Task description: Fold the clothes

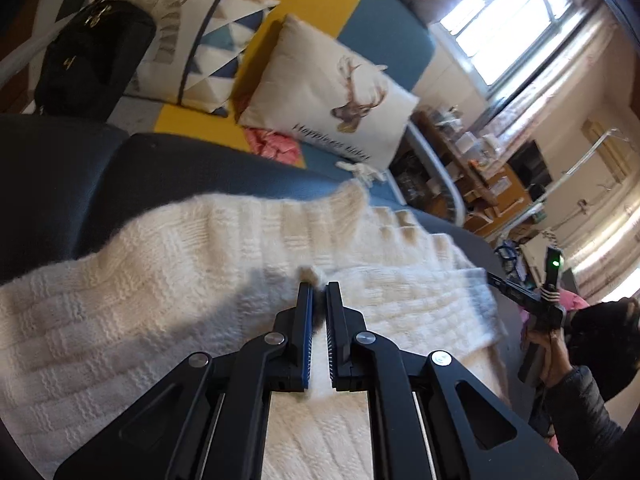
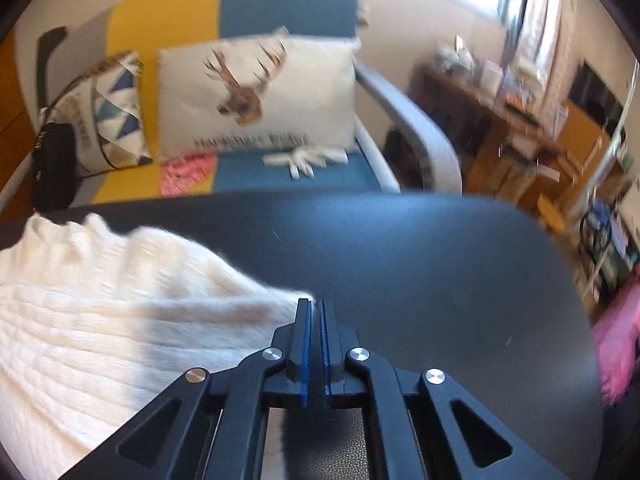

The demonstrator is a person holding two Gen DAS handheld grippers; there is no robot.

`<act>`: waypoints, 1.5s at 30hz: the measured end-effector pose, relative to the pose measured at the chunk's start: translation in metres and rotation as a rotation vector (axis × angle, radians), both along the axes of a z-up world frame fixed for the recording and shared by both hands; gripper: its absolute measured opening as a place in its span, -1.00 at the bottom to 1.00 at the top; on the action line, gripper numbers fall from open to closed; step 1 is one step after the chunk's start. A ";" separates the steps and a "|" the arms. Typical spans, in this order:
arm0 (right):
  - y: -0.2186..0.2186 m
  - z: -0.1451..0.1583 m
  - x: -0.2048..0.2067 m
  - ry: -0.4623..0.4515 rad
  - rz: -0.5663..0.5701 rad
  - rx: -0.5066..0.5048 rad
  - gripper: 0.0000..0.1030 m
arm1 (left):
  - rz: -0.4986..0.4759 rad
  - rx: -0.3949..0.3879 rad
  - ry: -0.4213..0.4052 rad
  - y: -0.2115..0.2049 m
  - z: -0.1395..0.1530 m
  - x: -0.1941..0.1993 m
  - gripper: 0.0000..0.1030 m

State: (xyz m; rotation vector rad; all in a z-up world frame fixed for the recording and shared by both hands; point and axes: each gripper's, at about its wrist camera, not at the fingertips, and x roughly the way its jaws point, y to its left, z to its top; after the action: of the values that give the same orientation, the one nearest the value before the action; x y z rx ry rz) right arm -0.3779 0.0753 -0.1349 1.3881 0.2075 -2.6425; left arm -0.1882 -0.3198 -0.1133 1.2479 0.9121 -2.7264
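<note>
A white knit sweater lies spread on a dark table. My left gripper is shut on a pinched tuft of the knit near the middle of the sweater. In the right wrist view the sweater covers the left part of the table. Its near right corner ends at my right gripper, whose jaws are shut with a thin strip of white knit between the tips. At the sweater's right edge in the left wrist view, a person's hand holds the other gripper's handle.
Behind the table stands a yellow and blue sofa with a deer cushion, a triangle-pattern cushion, a black bag and a pink cloth. A cluttered wooden desk stands at the right, below a bright window.
</note>
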 end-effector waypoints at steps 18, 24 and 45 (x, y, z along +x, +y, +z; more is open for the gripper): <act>0.009 0.019 0.020 -0.013 0.041 -0.156 -0.56 | -0.018 0.010 -0.094 -0.002 -0.012 -0.011 -0.81; -0.019 0.004 0.014 -0.002 0.141 0.042 -0.56 | -0.061 -0.065 0.125 0.020 0.045 -0.001 -0.88; -0.004 0.010 0.019 -0.042 0.099 -0.057 -0.56 | 0.102 0.085 -0.130 -0.018 -0.015 0.010 -0.79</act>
State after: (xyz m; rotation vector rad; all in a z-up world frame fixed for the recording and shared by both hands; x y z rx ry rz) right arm -0.3584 0.0709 -0.1244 1.3764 0.1889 -2.5171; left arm -0.1786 -0.3378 -0.1285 1.3337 1.0560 -2.5209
